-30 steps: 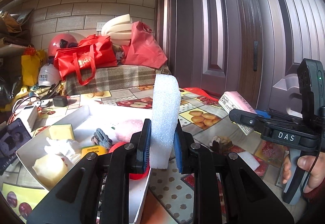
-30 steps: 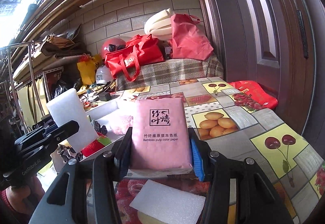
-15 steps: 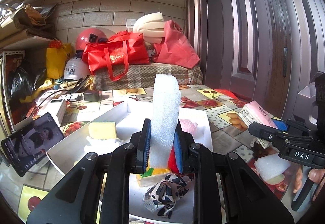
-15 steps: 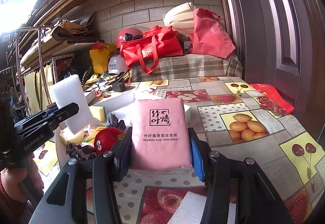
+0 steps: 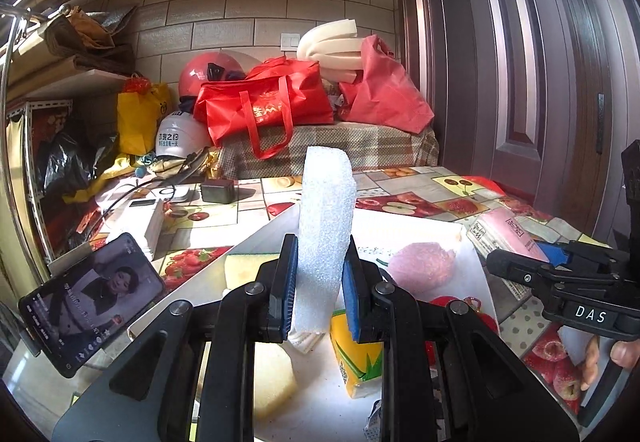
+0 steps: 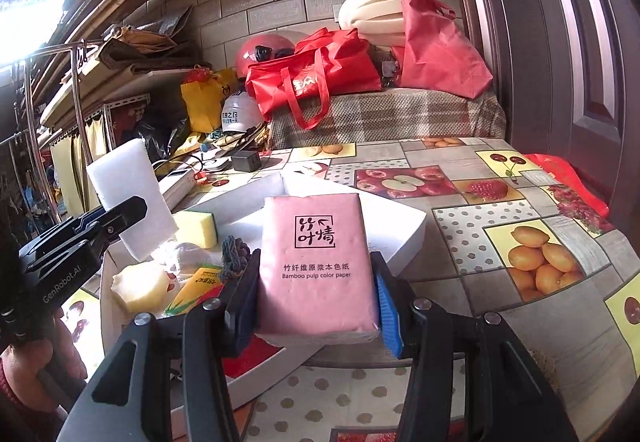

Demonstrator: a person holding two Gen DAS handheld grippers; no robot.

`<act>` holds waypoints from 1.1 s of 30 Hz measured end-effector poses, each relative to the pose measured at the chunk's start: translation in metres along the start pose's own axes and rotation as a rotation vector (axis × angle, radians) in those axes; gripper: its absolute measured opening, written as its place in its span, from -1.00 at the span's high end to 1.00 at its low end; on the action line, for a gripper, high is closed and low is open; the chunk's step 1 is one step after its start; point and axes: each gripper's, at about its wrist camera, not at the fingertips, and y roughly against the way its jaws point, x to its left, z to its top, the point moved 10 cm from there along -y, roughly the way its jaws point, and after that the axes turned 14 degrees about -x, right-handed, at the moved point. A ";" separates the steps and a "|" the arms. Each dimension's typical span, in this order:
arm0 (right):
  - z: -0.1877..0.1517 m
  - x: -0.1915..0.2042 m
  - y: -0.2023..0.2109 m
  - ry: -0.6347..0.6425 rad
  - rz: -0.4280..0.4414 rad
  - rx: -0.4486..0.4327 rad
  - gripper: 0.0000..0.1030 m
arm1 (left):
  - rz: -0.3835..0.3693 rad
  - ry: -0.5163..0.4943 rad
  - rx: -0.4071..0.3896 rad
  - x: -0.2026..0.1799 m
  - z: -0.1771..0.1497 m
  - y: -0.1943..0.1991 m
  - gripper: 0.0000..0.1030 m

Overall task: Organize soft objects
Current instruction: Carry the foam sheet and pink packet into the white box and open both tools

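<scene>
My left gripper [image 5: 320, 282] is shut on a white foam block [image 5: 326, 226], which stands upright between its pads above the white tray [image 5: 416, 238]. My right gripper [image 6: 316, 302] is shut on a pink tissue pack [image 6: 318, 262], held over the tray's near right corner [image 6: 404, 238]. In the tray lie a yellow sponge [image 6: 196, 228], a pale sponge [image 6: 138, 286], a yellow-green tissue pack [image 5: 356, 358], a pink puff [image 5: 420, 262], a red ball [image 5: 444, 302] and a knitted grey-blue piece [image 6: 236, 250]. The two grippers are side by side, the left gripper [image 6: 80, 234] to the left of the pink pack.
The tray sits on a table with a fruit-print cloth [image 6: 520, 254]. A phone [image 5: 88, 298] leans at the left, with a black charger [image 5: 218, 189] and cables behind it. Red bags [image 5: 264, 105] and helmets sit at the back, and a dark door [image 5: 560, 81] is on the right.
Both grippers have swung left with their loads. The foam block now stands over the tray's contents, and the pink pack has come over the tray's near corner.
</scene>
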 end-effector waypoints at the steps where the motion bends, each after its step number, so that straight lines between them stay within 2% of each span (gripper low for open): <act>1: 0.000 0.005 -0.005 0.011 0.006 0.002 0.02 | 0.001 -0.001 0.001 0.001 0.000 -0.004 0.61; 6: 0.001 0.021 -0.033 0.040 0.026 0.026 0.02 | 0.003 0.009 0.012 0.007 -0.003 -0.017 0.61; 13: 0.000 0.016 -0.063 0.006 0.022 0.062 0.02 | 0.002 -0.005 0.014 0.006 -0.001 -0.026 0.61; 20: -0.002 0.031 -0.066 0.074 0.046 0.066 0.02 | -0.012 -0.003 0.028 0.007 -0.002 -0.037 0.61; 28: -0.002 0.030 -0.070 0.077 0.038 0.078 -0.01 | -0.004 -0.007 0.030 0.006 -0.002 -0.041 0.56; 29: -0.002 0.031 -0.070 0.083 0.036 0.075 -0.07 | 0.002 -0.006 0.028 0.007 -0.002 -0.041 0.34; 30: -0.001 0.031 -0.069 0.090 0.032 0.068 -0.32 | 0.014 -0.007 0.021 0.008 -0.002 -0.040 -0.15; 31: 0.000 0.032 -0.068 0.100 0.021 0.062 -0.48 | 0.034 0.000 0.005 0.012 0.000 -0.038 -0.31; 32: 0.000 0.032 -0.068 0.107 0.013 0.058 -0.74 | 0.042 0.015 -0.003 0.015 0.001 -0.036 -0.66; 33: 0.001 0.033 -0.067 0.113 0.012 0.052 -0.89 | 0.049 0.028 -0.004 0.019 0.001 -0.035 -0.94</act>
